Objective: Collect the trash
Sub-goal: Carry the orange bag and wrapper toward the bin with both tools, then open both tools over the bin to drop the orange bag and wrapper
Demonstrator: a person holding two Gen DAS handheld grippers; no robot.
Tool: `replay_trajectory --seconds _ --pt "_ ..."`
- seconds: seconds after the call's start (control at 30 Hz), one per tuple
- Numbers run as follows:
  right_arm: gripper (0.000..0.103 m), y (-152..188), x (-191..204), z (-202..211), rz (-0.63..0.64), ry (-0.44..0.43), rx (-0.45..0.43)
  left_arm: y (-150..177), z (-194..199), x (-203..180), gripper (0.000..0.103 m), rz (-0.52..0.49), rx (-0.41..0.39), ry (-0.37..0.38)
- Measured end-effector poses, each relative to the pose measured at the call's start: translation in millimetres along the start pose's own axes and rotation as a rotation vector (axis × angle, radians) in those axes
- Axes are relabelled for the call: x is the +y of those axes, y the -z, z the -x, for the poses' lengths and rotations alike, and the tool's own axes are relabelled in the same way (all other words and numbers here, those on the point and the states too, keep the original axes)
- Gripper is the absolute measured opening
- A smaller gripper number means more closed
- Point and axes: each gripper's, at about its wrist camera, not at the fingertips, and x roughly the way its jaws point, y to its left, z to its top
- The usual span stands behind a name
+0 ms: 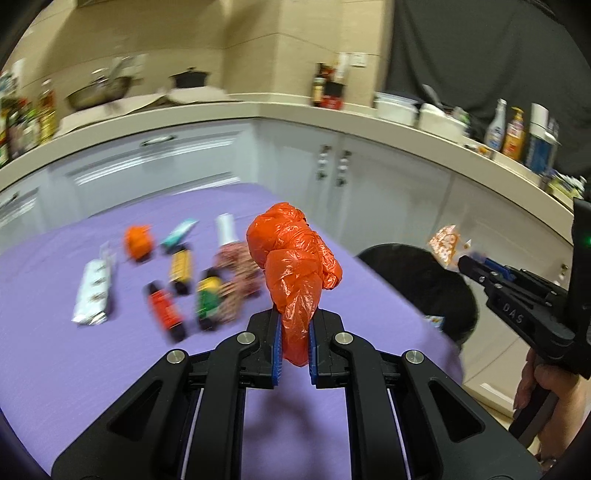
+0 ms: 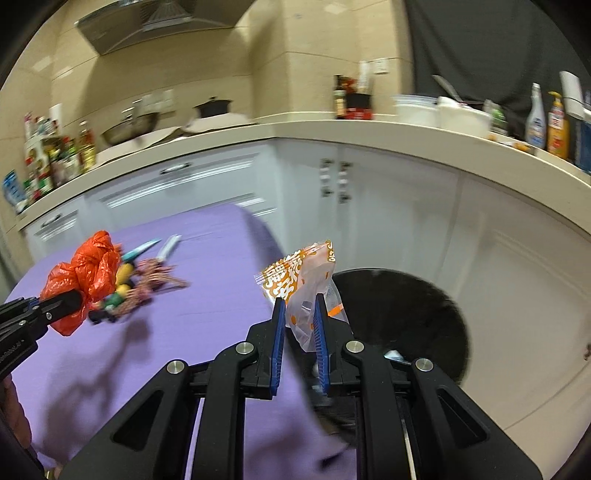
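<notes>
An orange bag (image 1: 295, 254) is clamped in the left tongs (image 1: 295, 332), a snack wrapper (image 2: 306, 291) in the right tongs (image 2: 300, 325); release over the black bin (image 2: 399, 325), at three o'clock of the counter (image 2: 207, 314), is judged next.

A beige kitchen counter (image 2: 369, 129) curves behind everything, above white cabinet doors (image 2: 388, 206). On the counter's left end stand crowded bottles (image 2: 55, 158); next to them sit a metal wok (image 2: 129, 129) and a dark lidded pot (image 2: 213, 107). White containers (image 2: 443, 110) and detergent bottles (image 2: 546, 118) occupy its right stretch. A range hood (image 2: 147, 26) hangs above the counter.
</notes>
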Motion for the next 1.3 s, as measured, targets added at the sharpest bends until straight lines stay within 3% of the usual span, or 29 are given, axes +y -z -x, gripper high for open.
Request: replay_trajectory --seconds 0.33,0.77,0.87,0.93,1.03,1.3 --pt "0.016 -1 -63 -12 -0.071 0.073 -0.001 -19 -57 -87 0.010 -0.136 0.018 0.092" --pt "0.016 2 -105 -47 -0.137 0.094 0.020 -31 -117 -140 0.010 -0.204 0.065 0.114" --pt "0.025 3 -110 -58 -0.148 0.096 0.033 -31 -130 -145 0.012 -0.205 0.096 0.120" --pt "0.038 5 -112 -63 -0.152 0.100 0.040 -30 -137 -145 0.015 -0.196 0.115 0.130" --pt "0.039 9 -115 -65 -0.161 0.103 0.046 -28 -142 -144 0.022 -0.190 0.124 0.124" --pt "0.041 11 -118 -59 -0.178 0.111 0.042 -30 -141 -137 0.026 -0.165 0.123 0.118"
